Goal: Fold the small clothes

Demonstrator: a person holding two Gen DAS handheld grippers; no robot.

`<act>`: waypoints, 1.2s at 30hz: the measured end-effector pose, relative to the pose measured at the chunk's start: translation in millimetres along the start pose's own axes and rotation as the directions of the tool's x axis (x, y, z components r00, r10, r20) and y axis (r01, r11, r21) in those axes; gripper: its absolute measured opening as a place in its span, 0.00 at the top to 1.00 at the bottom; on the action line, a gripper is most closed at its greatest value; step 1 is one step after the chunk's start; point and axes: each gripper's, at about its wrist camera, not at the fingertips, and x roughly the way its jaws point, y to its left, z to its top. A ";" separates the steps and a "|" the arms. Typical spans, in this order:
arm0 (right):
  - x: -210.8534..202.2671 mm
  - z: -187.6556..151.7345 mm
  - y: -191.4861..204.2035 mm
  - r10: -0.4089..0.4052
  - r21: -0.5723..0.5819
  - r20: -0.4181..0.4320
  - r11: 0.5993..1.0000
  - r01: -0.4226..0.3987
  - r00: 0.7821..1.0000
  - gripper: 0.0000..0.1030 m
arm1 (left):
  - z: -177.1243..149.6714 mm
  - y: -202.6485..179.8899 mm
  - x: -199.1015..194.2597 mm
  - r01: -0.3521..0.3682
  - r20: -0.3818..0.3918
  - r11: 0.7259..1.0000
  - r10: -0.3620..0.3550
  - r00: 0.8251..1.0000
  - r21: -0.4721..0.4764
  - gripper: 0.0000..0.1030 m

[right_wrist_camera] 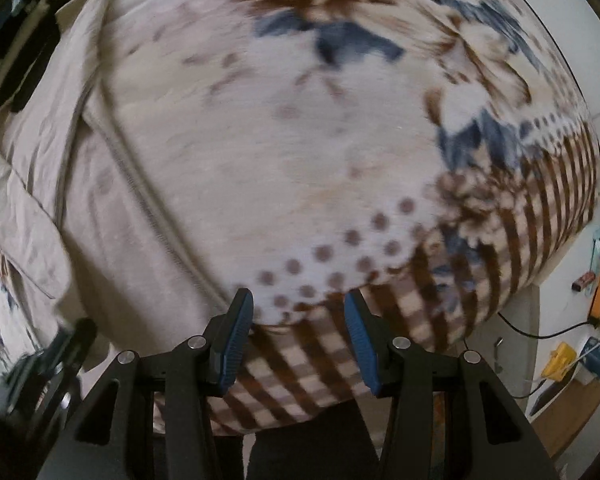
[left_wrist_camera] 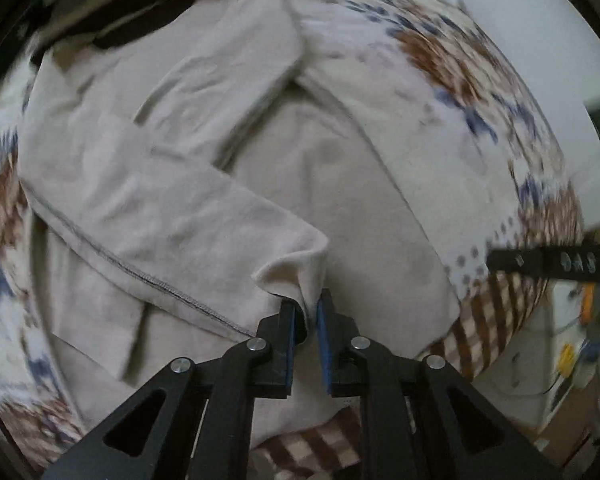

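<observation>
A beige garment (left_wrist_camera: pixel 188 184) lies spread on a patterned blanket (left_wrist_camera: pixel 440 64). Its sleeves are folded over the body. My left gripper (left_wrist_camera: pixel 306 304) is shut on a corner of the garment's sleeve cuff (left_wrist_camera: pixel 296 268), which bunches up between the blue pads. In the right wrist view the garment (right_wrist_camera: pixel 80 200) lies to the left. My right gripper (right_wrist_camera: pixel 298 304) is open and empty above the blanket's front edge (right_wrist_camera: pixel 300 360), to the right of the garment. The right gripper's black finger also shows at the right edge of the left wrist view (left_wrist_camera: pixel 548 262).
The blanket with brown, blue and checked pattern (right_wrist_camera: pixel 340 120) covers a bed. A dark item (left_wrist_camera: pixel 140 28) lies at the far side past the garment. On the floor at right are cables, a yellow object (right_wrist_camera: pixel 560 360) and boxes. A white wall (left_wrist_camera: pixel 540 40) stands behind.
</observation>
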 end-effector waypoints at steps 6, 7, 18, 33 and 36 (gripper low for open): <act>-8.6 0.6 -23.1 0.077 -0.034 -0.010 0.996 -0.077 0.997 0.48 | 1.8 52.7 -13.3 -0.019 -0.007 0.990 0.018 1.000 -0.141 0.16; -10.0 1.6 -25.6 0.093 -0.048 -0.015 0.994 -0.093 0.996 0.48 | -0.6 59.0 -16.0 -0.015 -0.004 0.986 0.015 1.000 -0.165 0.16; -20.9 15.2 -84.9 0.118 -0.176 -0.068 0.976 -0.129 0.991 0.45 | -119.1 199.1 -55.0 -0.130 -0.138 0.846 0.067 0.988 -0.517 0.18; -24.6 40.8 -210.9 0.259 -0.176 -0.247 0.936 -0.306 0.934 0.93 | -157.8 187.8 -39.6 0.089 -0.117 0.814 -0.189 0.975 -0.575 0.96; -37.0 35.0 -222.4 0.282 -0.183 -0.252 0.925 -0.332 0.926 0.96 | -150.2 194.7 -56.2 0.149 -0.063 0.754 -0.244 0.968 -0.639 0.97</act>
